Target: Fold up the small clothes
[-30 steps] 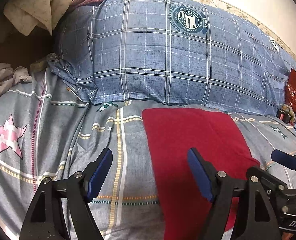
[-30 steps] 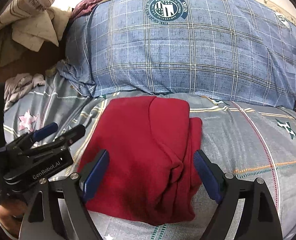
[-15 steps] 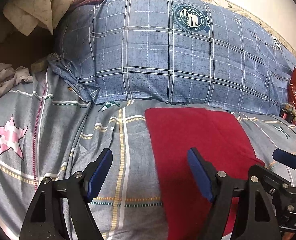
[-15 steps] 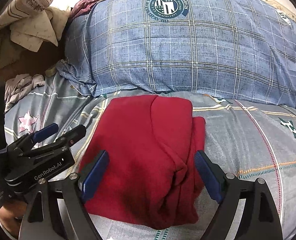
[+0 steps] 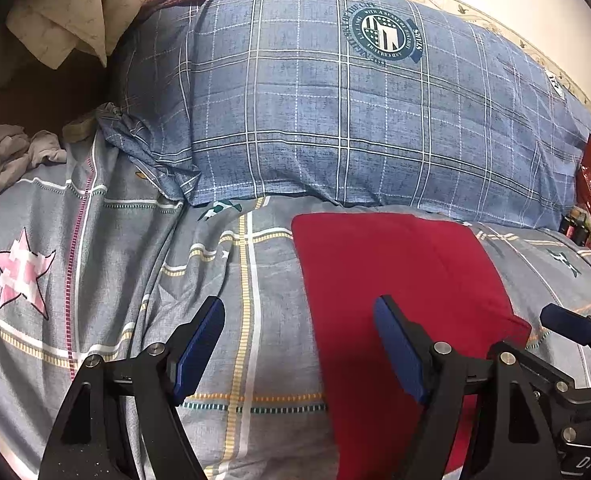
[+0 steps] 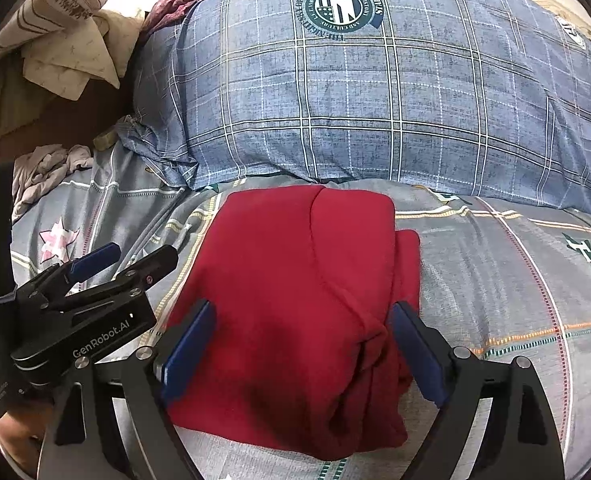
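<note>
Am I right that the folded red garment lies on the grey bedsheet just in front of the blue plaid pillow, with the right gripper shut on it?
Not quite: the right gripper is open, its jaws spread either side of the red garment, as the right wrist view shows. The garment does lie on the grey bedsheet before the blue plaid pillow.

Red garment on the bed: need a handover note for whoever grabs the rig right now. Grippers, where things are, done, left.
Left gripper: open, empty, over the bedsheet beside the garment's left edge.
Right gripper: open, empty, jaws straddling the near part of the red garment; whether they touch it cannot be told.
Garment lies folded into a compact block on the sheet, just in front of the blue plaid pillow. Its right side is bunched, with a layer sticking out.
Done: main folds appear made.
Left: probably tidy the right edge, maybe one more fold. Loose clothes lie far left.
</note>
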Tool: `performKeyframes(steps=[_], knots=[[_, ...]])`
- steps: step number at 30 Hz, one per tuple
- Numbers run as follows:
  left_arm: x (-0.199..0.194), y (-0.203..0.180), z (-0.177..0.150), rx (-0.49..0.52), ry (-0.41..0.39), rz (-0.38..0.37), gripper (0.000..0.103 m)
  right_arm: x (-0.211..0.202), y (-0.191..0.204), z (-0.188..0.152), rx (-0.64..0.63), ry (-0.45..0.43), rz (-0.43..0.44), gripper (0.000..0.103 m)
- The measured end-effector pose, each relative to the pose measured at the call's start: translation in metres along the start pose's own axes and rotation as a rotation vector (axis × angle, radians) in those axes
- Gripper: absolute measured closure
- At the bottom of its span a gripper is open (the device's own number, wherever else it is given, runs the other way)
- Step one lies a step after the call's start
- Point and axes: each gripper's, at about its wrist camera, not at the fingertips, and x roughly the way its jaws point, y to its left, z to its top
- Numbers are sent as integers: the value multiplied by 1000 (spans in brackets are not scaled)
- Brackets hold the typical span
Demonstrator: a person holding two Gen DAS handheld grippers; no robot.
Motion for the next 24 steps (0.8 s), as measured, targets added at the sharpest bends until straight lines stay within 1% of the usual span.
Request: performKeyframes(steps=[5,24], knots=[[-1,-3,-1,6,-5,11,27,2,-1,0,5,11,9,13],[1,-1,0,-12,10,4,27,7,3,-2,-8,21,16,13]])
